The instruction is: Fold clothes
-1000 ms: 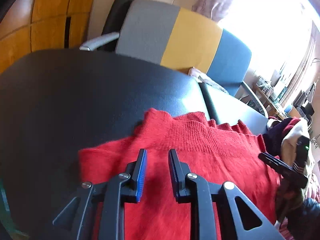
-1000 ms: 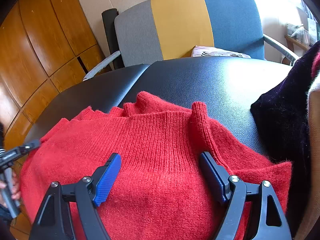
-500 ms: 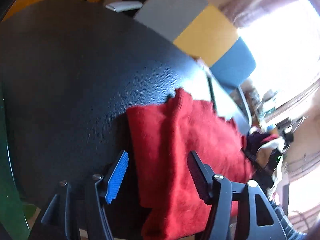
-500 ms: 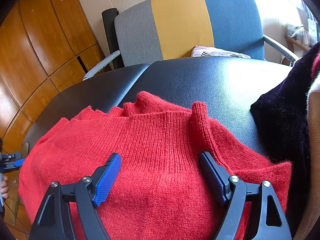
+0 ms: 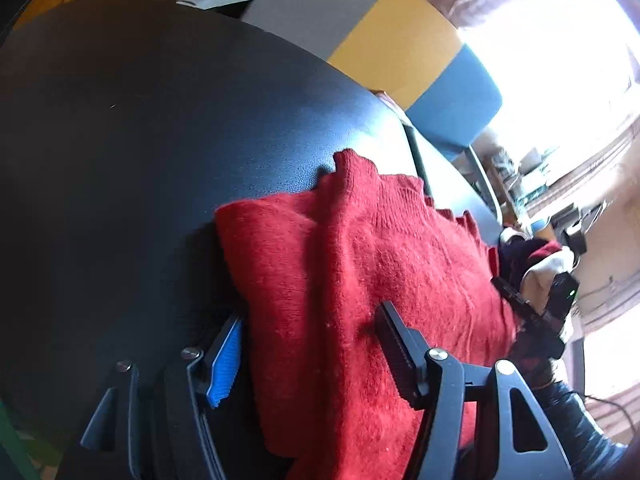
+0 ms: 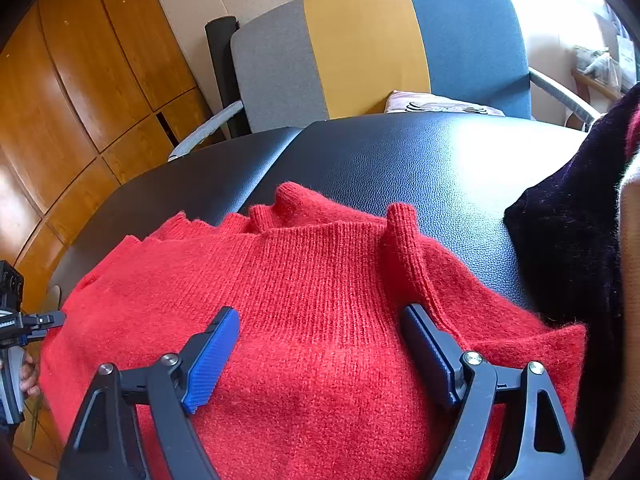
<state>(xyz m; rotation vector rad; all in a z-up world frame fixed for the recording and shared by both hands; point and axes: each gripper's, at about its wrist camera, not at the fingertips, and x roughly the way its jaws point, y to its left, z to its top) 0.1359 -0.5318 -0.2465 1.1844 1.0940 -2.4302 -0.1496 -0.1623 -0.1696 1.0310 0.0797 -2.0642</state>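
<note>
A red knitted sweater [image 5: 360,264] lies folded on the black padded table [image 5: 120,140], its ribbed end toward the far side. My left gripper [image 5: 310,350] is open and tilted. Its jaws straddle the sweater's left edge, the blue pad [image 5: 226,360] over bare table, the other finger over the knit; neither pad presses on cloth. My right gripper [image 6: 320,344] is open just above the sweater [image 6: 304,280] near its ribbed band, with nothing pinched. Each gripper shows small in the other's view: the right gripper [image 5: 532,308] and the left gripper [image 6: 24,324].
A dark navy garment [image 6: 568,240] is heaped on the table [image 6: 400,152] at the right, touching the sweater. Behind the table stands a chair with a grey, yellow and blue back [image 6: 360,48] and a pale cloth [image 6: 440,104] on its seat. Wooden cabinets [image 6: 80,80] line the left.
My left gripper's jaws went from narrow to wide. It swung from over the sweater's middle to its left edge, sinking and rolling. The right gripper and the sweater stayed put.
</note>
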